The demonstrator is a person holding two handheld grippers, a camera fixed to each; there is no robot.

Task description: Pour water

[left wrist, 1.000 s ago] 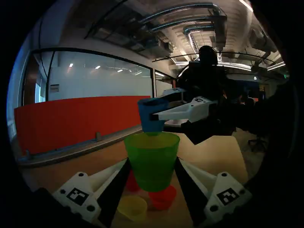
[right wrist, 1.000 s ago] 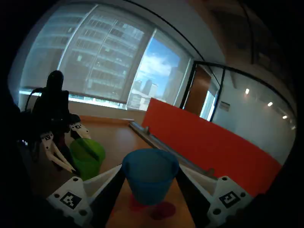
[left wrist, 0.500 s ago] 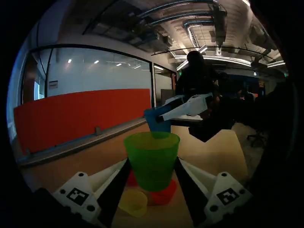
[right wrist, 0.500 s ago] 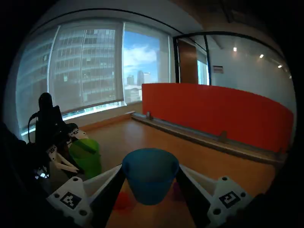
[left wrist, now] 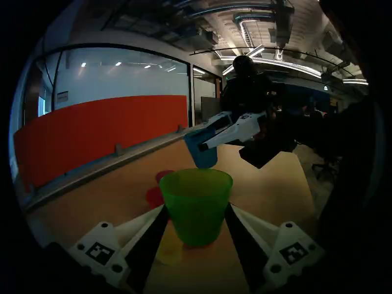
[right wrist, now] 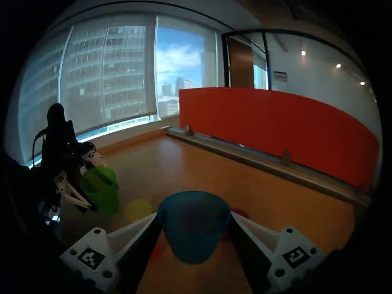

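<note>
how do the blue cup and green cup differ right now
The green cup is held by the left gripper; the blue cup by the right gripper. The green cup sits upright and lower; the blue cup looks tilted and higher. Both are tapered, handleless.

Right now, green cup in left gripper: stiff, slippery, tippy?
Green cup looks like thin, translucent plastic: probably light, and slightly flexible when the left gripper squeezes. Smooth tapered walls may slip in the grip. Narrow base, wide mouth: likely tippy once set down.
</note>
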